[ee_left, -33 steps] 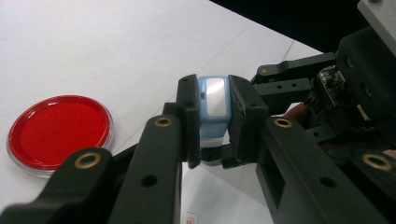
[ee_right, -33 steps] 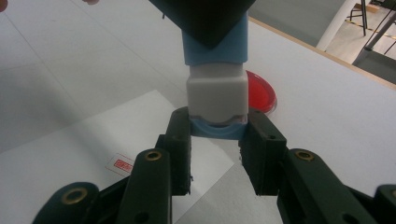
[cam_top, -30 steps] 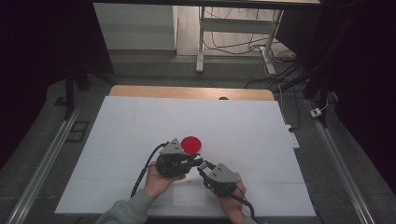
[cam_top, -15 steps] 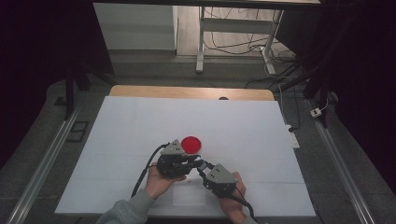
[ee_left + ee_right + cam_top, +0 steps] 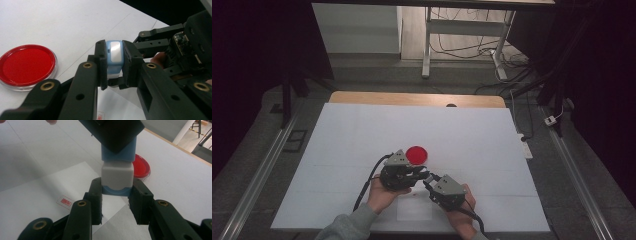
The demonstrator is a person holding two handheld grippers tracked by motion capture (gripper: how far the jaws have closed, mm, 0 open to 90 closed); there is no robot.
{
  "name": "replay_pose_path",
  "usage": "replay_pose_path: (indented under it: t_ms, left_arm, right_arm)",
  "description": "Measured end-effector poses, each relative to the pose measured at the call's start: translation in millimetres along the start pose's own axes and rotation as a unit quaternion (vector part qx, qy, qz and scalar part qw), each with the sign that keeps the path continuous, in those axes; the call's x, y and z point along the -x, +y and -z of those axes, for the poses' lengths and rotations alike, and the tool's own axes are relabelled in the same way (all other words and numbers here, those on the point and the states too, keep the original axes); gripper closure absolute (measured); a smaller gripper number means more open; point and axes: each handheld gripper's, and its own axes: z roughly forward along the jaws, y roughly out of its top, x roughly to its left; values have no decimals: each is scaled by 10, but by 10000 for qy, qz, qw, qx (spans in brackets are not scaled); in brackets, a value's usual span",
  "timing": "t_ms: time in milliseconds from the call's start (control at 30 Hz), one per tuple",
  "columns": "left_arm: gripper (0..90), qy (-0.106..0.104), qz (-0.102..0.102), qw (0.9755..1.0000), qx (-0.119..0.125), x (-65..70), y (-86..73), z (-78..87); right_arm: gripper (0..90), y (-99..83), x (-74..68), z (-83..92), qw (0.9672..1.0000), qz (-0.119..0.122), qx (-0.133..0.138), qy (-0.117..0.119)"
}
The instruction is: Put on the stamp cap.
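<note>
A small blue and white block [image 5: 114,56] with a silvery label is held over the table, near its front edge. My left gripper [image 5: 114,67] is shut on its blue upper part. My right gripper [image 5: 117,192] is shut on its other end, where a white section [image 5: 117,176] meets a blue base. In the high view the left gripper [image 5: 421,175] and right gripper [image 5: 428,181] meet tip to tip. A red round dish [image 5: 417,154] with a clear rim lies on the table just beyond them, also seen as the dish [image 5: 27,65] beside the left jaws.
A white sheet [image 5: 50,192] with a small red stamp mark [image 5: 65,202] lies under the grippers. The white table [image 5: 362,130] extends far ahead and to both sides. Metal rails run along its left and right edges.
</note>
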Motion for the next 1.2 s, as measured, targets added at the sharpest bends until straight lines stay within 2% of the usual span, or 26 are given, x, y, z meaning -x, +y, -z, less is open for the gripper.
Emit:
replay_pose_path:
  t_ms: [200, 367, 533, 833, 1000, 1200]
  left_arm:
    - [758, 13, -56, 10000, 32, 8, 9, 6]
    - [758, 43, -82, 9999, 120, 1, 29, 45]
    - [758, 35, -80, 9998, 200, -17, 50, 97]
    - [757, -13, -42, 9997, 251, -75, 76, 176]
    - [757, -56, -56, 9996, 276, -108, 88, 220]
    - [757, -57, -94, 9998, 188, -169, 86, 243]
  right_arm:
    - [627, -4, 28, 1, 9999, -80, 60, 90]
    - [566, -2, 54, -2, 9996, -192, 53, 219]
    - [540, -11, 101, 12, 9987, -370, 100, 343]
    - [512, -42, 188, 60, 9980, -494, 133, 378]
    - [497, -88, 297, 143, 9970, -648, 101, 402]
    - [492, -173, 487, 250, 9959, -820, 44, 373]
